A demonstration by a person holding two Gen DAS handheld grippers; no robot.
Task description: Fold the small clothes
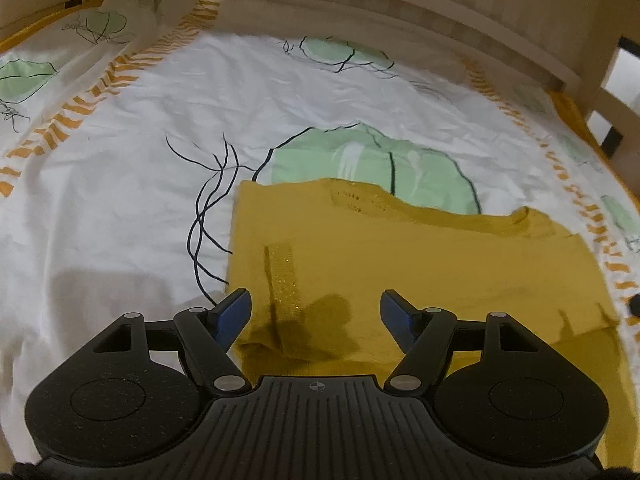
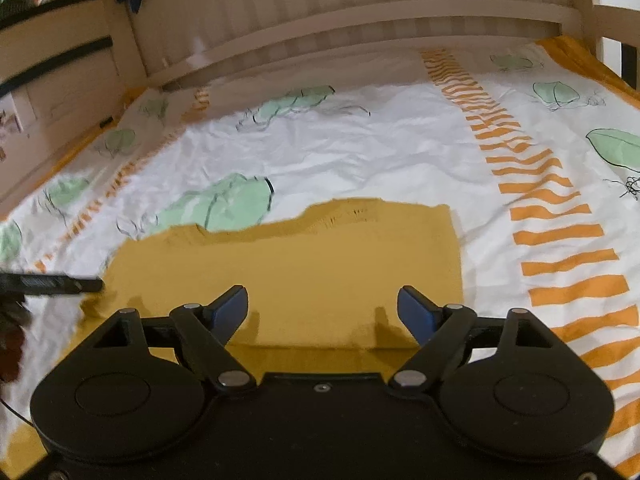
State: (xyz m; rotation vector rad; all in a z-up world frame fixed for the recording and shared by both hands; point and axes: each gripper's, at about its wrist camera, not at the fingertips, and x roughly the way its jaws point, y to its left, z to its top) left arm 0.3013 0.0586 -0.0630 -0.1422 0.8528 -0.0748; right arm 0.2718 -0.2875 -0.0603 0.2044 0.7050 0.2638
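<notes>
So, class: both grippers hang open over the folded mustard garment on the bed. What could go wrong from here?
1. The mustard garment has a ragged far edge, so the next fold may come out crooked.
2. The left gripper is over a bunched near corner; closing there may grab extra layers.
3. The right gripper may pinch the bedsheet along with the garment.

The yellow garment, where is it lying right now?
The yellow garment lies flat on the white patterned bedsheet, just ahead of both open grippers, partly covering a green leaf print.
</notes>
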